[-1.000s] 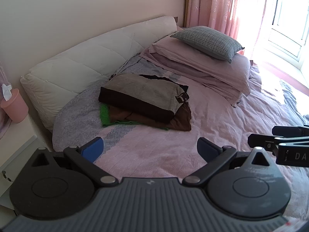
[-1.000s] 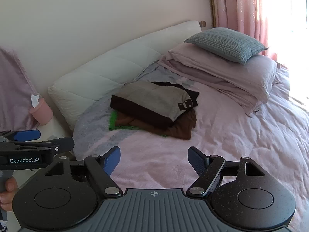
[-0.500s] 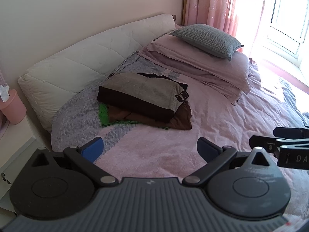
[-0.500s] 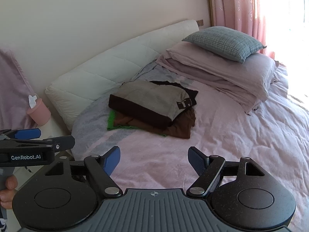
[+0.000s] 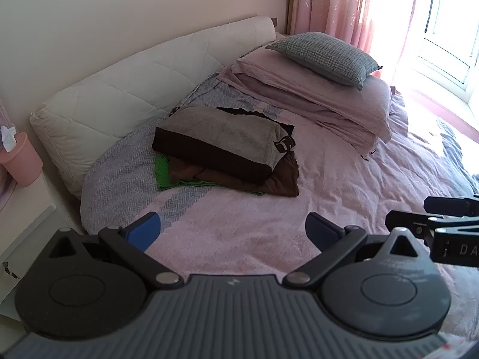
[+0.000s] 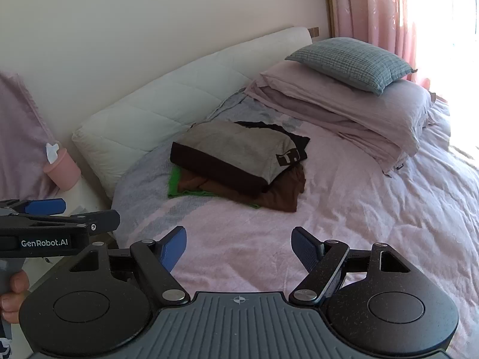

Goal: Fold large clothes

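A pile of folded clothes lies on the bed near the headboard: a grey and dark brown garment (image 5: 227, 137) (image 6: 236, 149) on top, a brown one (image 5: 281, 179) (image 6: 281, 194) under it, a green one (image 5: 163, 170) (image 6: 175, 184) at the bottom. My left gripper (image 5: 232, 232) hovers open over the pink bedspread (image 5: 344, 185), well short of the pile, holding nothing. My right gripper (image 6: 238, 246) is also open and empty, above the pink bedspread (image 6: 374, 194). Each gripper appears at the edge of the other's view.
A white padded headboard cushion (image 5: 125, 89) runs behind the pile. A checked grey pillow (image 5: 326, 55) tops folded pink bedding (image 5: 329, 95) at the right. A pink tissue cup (image 6: 61, 170) stands on a white nightstand at the left. Pink curtains (image 6: 374, 9) and a bright window lie beyond.
Both views have drifted slightly; the pile and bed sit a little differently in frame. Both grippers stay open and empty.
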The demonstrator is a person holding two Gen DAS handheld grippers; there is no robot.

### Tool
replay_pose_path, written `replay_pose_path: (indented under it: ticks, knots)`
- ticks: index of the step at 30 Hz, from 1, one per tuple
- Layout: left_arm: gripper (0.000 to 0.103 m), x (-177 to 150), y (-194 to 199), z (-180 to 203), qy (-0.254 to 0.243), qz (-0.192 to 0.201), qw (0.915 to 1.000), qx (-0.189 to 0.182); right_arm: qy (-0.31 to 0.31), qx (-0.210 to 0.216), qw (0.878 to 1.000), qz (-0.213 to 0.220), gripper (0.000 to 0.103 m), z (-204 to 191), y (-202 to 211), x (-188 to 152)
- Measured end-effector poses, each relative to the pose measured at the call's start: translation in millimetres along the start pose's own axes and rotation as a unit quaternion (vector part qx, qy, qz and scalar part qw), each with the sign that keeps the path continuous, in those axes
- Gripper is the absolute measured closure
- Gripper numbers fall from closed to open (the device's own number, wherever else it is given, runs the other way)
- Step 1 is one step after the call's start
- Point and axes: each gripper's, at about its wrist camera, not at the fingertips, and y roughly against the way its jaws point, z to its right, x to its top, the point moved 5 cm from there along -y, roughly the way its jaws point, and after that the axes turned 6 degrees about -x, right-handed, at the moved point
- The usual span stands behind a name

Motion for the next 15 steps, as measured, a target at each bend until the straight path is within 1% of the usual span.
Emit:
replay_pose_path:
  ticks: [7,15]
  knots:
    - [0.001,-1,1,10,0.004,0.001,1.0,0.006,0.001,0.003,1.0,-0.001,0.029,6,3,-1]
    - [0.001,-3,5,37,0.017,0.009,0.9995,0.025,0.009,0.019,1.0,0.002,0.029,29,10,-2]
